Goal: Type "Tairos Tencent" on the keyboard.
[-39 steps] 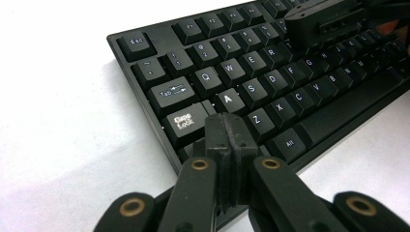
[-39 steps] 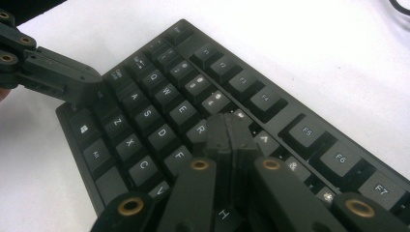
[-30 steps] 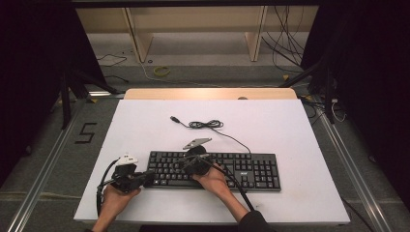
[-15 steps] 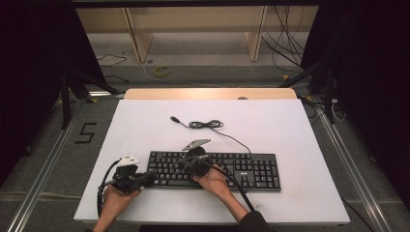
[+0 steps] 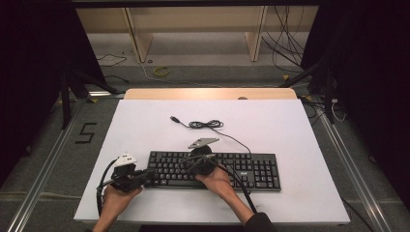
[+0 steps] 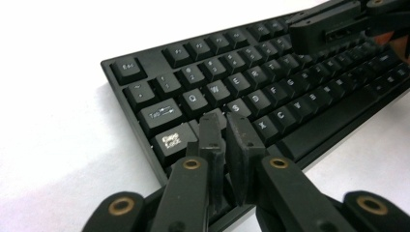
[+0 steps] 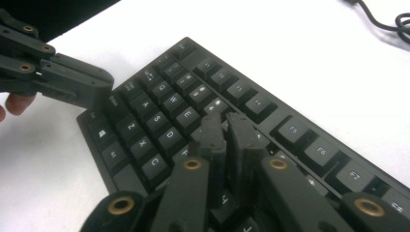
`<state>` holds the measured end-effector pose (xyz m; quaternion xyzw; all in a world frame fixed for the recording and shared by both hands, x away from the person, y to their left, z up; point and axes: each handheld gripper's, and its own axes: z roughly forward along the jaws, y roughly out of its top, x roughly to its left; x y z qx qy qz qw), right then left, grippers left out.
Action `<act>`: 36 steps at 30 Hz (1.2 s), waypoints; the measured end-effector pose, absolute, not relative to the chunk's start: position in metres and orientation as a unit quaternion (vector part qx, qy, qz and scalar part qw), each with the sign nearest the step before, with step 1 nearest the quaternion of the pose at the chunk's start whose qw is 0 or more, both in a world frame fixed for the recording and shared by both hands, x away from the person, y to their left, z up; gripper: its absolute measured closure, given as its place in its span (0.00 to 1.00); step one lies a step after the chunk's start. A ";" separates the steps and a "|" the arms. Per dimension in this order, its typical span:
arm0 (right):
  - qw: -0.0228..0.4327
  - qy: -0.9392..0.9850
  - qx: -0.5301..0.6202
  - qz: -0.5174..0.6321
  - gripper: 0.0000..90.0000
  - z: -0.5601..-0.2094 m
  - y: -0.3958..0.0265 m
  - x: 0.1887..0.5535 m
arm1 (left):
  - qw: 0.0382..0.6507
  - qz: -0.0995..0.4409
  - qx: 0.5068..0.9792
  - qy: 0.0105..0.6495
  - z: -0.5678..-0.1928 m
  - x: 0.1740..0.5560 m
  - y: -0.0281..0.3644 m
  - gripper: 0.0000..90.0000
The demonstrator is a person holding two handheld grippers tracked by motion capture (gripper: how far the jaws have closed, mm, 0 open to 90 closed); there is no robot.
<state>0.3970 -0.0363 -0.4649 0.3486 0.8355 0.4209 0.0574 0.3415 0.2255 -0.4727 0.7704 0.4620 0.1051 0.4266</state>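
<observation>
Keyboard (image 5: 215, 170) is lying flat near the table's (image 5: 290, 130) front edge; keys are being poked by both grippers, left gripper (image 6: 226, 126) at A/S, right gripper (image 7: 226, 126) mid-rows. Jaws have just been opening a crack, nearly together, nothing between them. Stiff, light board, likely to skid: to be gripped at the end edges, not the keycaps.
</observation>
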 end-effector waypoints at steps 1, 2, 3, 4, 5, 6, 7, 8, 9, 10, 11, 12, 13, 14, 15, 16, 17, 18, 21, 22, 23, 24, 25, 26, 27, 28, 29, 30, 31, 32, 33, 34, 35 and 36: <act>0.056 0.835 0.349 0.422 0.94 -0.464 -0.037 0.396 | 0.429 0.105 0.769 0.461 -0.472 0.342 0.226 0.92; 0.057 0.834 0.348 0.424 0.93 -0.464 -0.039 0.396 | 0.433 0.105 0.768 0.461 -0.472 0.342 0.225 0.91; 0.056 0.834 0.348 0.425 0.92 -0.464 -0.040 0.395 | 0.435 0.104 0.767 0.460 -0.472 0.342 0.225 0.89; 0.055 0.833 0.347 0.427 0.90 -0.464 -0.041 0.395 | 0.436 0.103 0.766 0.460 -0.472 0.342 0.225 0.88; 0.054 0.832 0.348 0.429 0.89 -0.463 -0.043 0.394 | 0.437 0.103 0.766 0.460 -0.472 0.342 0.225 0.87; 0.053 0.831 0.348 0.430 0.88 -0.463 -0.044 0.394 | 0.438 0.103 0.766 0.459 -0.472 0.342 0.224 0.85; 0.052 0.831 0.348 0.432 0.86 -0.463 -0.045 0.394 | 0.439 0.102 0.766 0.459 -0.471 0.342 0.224 0.83; 0.050 0.830 0.347 0.434 0.85 -0.463 -0.046 0.393 | 0.443 0.100 0.764 0.458 -0.471 0.342 0.224 0.82; 0.049 0.830 0.346 0.435 0.84 -0.463 -0.047 0.392 | 0.444 0.101 0.764 0.458 -0.470 0.342 0.224 0.80; 0.048 0.829 0.345 0.437 0.82 -0.463 -0.048 0.392 | 0.445 0.101 0.762 0.460 -0.470 0.342 0.223 0.77; 0.046 0.829 0.344 0.438 0.78 -0.462 -0.049 0.391 | 0.446 0.099 0.762 0.459 -0.470 0.343 0.223 0.73; 0.046 0.829 0.342 0.440 0.77 -0.461 -0.050 0.390 | 0.450 0.097 0.761 0.458 -0.470 0.343 0.223 0.72; 0.044 0.829 0.342 0.441 0.74 -0.461 -0.051 0.389 | 0.453 0.095 0.759 0.458 -0.470 0.343 0.222 0.70; 0.045 0.829 0.340 0.443 0.71 -0.460 -0.052 0.388 | 0.454 0.093 0.759 0.458 -0.469 0.343 0.222 0.68; 0.043 0.828 0.340 0.443 0.66 -0.459 -0.052 0.387 | 0.456 0.091 0.758 0.458 -0.469 0.344 0.222 0.64; 0.043 0.829 0.339 0.444 0.64 -0.458 -0.053 0.387 | 0.459 0.090 0.756 0.458 -0.469 0.344 0.221 0.60; 0.043 0.828 0.336 0.446 0.62 -0.457 -0.054 0.386 | 0.461 0.089 0.755 0.458 -0.468 0.345 0.220 0.57; 0.044 0.827 0.335 0.449 0.59 -0.456 -0.055 0.385 | 0.464 0.090 0.753 0.458 -0.468 0.345 0.219 0.54; 0.043 0.826 0.337 0.450 0.51 -0.455 -0.057 0.382 | 0.464 0.091 0.752 0.460 -0.468 0.347 0.218 0.47; 0.042 0.825 0.338 0.450 0.50 -0.455 -0.059 0.382 | 0.463 0.091 0.752 0.460 -0.468 0.348 0.218 0.46; 0.042 0.825 0.339 0.451 0.48 -0.455 -0.060 0.381 | 0.463 0.091 0.751 0.463 -0.468 0.348 0.217 0.44; 0.041 0.824 0.340 0.451 0.46 -0.455 -0.061 0.380 | 0.461 0.092 0.752 0.463 -0.468 0.349 0.217 0.42; 0.041 0.823 0.342 0.451 0.45 -0.455 -0.063 0.380 | 0.461 0.092 0.749 0.467 -0.469 0.350 0.217 0.42; 0.042 0.823 0.343 0.451 0.44 -0.455 -0.064 0.380 | 0.460 0.094 0.749 0.468 -0.469 0.350 0.217 0.42; 0.043 0.822 0.345 0.452 0.43 -0.456 -0.066 0.379 | 0.460 0.095 0.747 0.470 -0.469 0.351 0.217 0.43; 0.043 0.821 0.345 0.452 0.43 -0.456 -0.067 0.379 | 0.459 0.096 0.747 0.471 -0.469 0.352 0.217 0.45; 0.044 0.820 0.347 0.453 0.42 -0.456 -0.069 0.379 | 0.456 0.098 0.748 0.472 -0.469 0.353 0.218 0.47; 0.045 0.820 0.347 0.454 0.41 -0.456 -0.070 0.379 | 0.456 0.097 0.747 0.474 -0.469 0.353 0.218 0.50; 0.044 0.819 0.348 0.453 0.41 -0.456 -0.072 0.378 | 0.453 0.098 0.749 0.473 -0.469 0.354 0.218 0.54; 0.044 0.819 0.349 0.454 0.40 -0.456 -0.073 0.378 | 0.451 0.099 0.749 0.475 -0.469 0.354 0.218 0.57; 0.046 0.818 0.350 0.454 0.40 -0.457 -0.074 0.377 | 0.451 0.099 0.749 0.476 -0.470 0.355 0.217 0.60; 0.046 0.818 0.351 0.454 0.40 -0.457 -0.076 0.377 | 0.450 0.098 0.750 0.475 -0.470 0.356 0.217 0.63; 0.046 0.819 0.350 0.453 0.39 -0.457 -0.077 0.377 | 0.447 0.099 0.753 0.473 -0.471 0.356 0.217 0.66; 0.046 0.818 0.351 0.453 0.39 -0.457 -0.078 0.376 | 0.443 0.100 0.756 0.472 -0.471 0.357 0.216 0.70</act>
